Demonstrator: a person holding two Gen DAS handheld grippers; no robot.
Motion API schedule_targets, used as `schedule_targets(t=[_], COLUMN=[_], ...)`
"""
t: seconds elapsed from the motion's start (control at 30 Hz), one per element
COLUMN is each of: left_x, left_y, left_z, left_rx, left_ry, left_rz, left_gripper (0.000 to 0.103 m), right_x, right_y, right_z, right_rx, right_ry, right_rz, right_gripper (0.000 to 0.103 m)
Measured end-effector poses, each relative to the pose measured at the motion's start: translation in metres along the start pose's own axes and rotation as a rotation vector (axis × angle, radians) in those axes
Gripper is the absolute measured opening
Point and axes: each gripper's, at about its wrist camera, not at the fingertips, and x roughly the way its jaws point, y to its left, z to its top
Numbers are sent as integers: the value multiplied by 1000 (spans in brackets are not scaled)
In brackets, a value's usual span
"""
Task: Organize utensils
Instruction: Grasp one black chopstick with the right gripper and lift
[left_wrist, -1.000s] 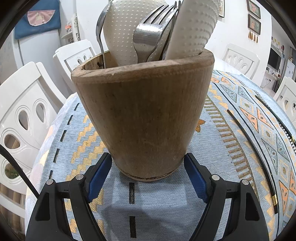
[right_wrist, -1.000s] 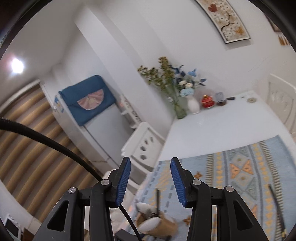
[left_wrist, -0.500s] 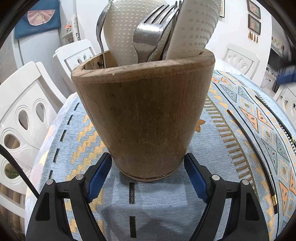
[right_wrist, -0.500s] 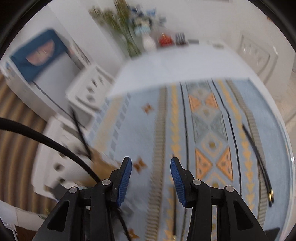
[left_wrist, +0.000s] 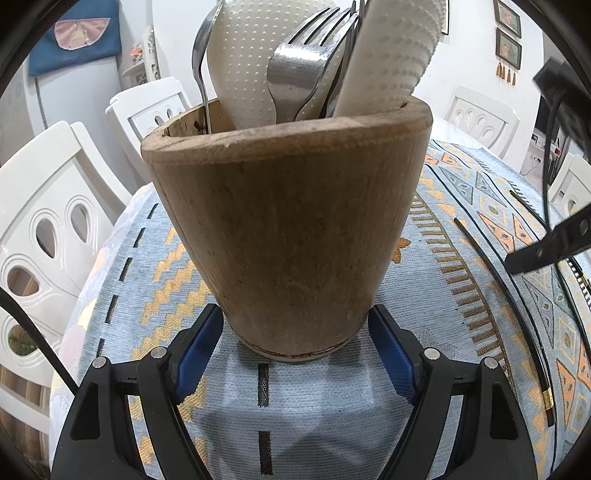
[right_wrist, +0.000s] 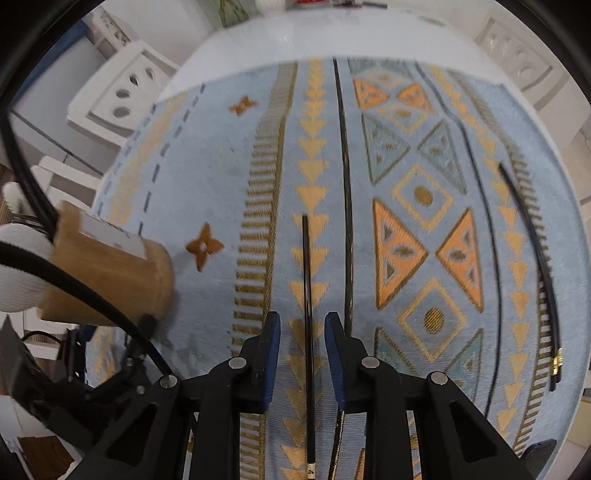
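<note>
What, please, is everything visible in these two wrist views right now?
round wooden utensil holder: one, brown, upright on the cloth
white dotted plastic paddles: two, white, standing in the holder
metal forks: several, silver, in the holder between the paddles
metal spoon: one, silver, at the holder's left rim
thin black chopsticks: about four, black with gold ends, lying loose on the cloth
patterned woven tablecloth: one, pale blue with orange and gold, covering the table
white chairs: several, white, around the table
left gripper: black with blue pads, clamped on the holder's base
right gripper: black with blue pads, jaws closing around one chopstick, not yet pressing it
</note>
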Motion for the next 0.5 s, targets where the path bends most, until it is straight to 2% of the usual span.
schedule_targets(t=[0.4,0.5], left_x=[0,0], left_y=[0,0], left_z=[0,0], left_rx=[0,0], left_ry=[0,0], left_rz=[0,0], left_gripper=[80,80], right_x=[26,28], right_y=[4,10], right_z=[4,5], right_rx=[-7,-35], right_ry=[49,44], right_rz=[-40,-76], right_gripper=[25,20])
